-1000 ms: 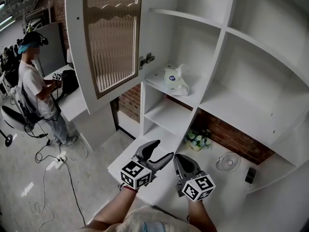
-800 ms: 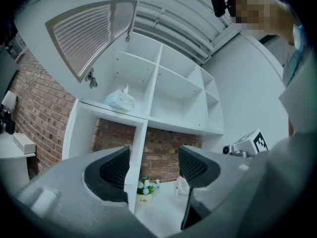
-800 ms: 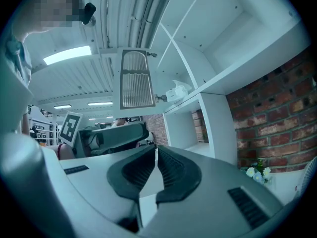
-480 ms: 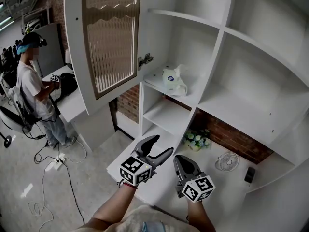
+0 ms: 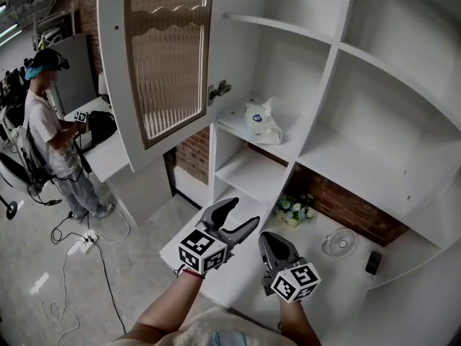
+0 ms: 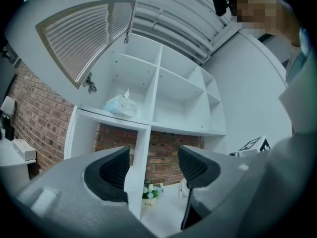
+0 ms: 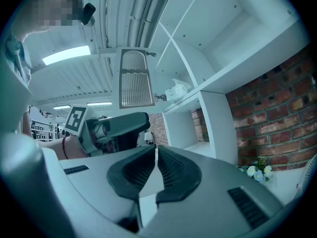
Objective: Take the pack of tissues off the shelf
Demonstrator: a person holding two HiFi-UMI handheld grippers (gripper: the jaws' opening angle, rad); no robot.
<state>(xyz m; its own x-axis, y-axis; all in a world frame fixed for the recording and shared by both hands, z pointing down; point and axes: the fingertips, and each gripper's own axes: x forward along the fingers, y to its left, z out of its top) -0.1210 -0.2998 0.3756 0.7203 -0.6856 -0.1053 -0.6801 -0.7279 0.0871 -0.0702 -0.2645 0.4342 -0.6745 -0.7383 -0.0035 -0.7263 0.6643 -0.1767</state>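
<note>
The pack of tissues [image 5: 262,121] is a pale soft pack with a tissue sticking up. It lies on the middle shelf [image 5: 238,130] of the white cabinet, behind the open door. My left gripper [image 5: 241,215] is open and empty, well below the pack and pointing up toward it. The left gripper view shows the pack [image 6: 120,105] far above its spread jaws [image 6: 153,170]. My right gripper [image 5: 267,238] is shut with nothing in it, beside the left one. In the right gripper view the pack [image 7: 177,89] is distant, above the closed jaws [image 7: 156,170].
A louvred cabinet door [image 5: 166,56] hangs open left of the shelf. A flower pot [image 5: 294,209], a small fan [image 5: 339,241] and a dark object [image 5: 373,262] stand on the lower counter. A person [image 5: 50,121] stands far left, with cables [image 5: 79,244] on the floor.
My left gripper has lifted slightly toward the shelf. The right gripper has stayed put.
</note>
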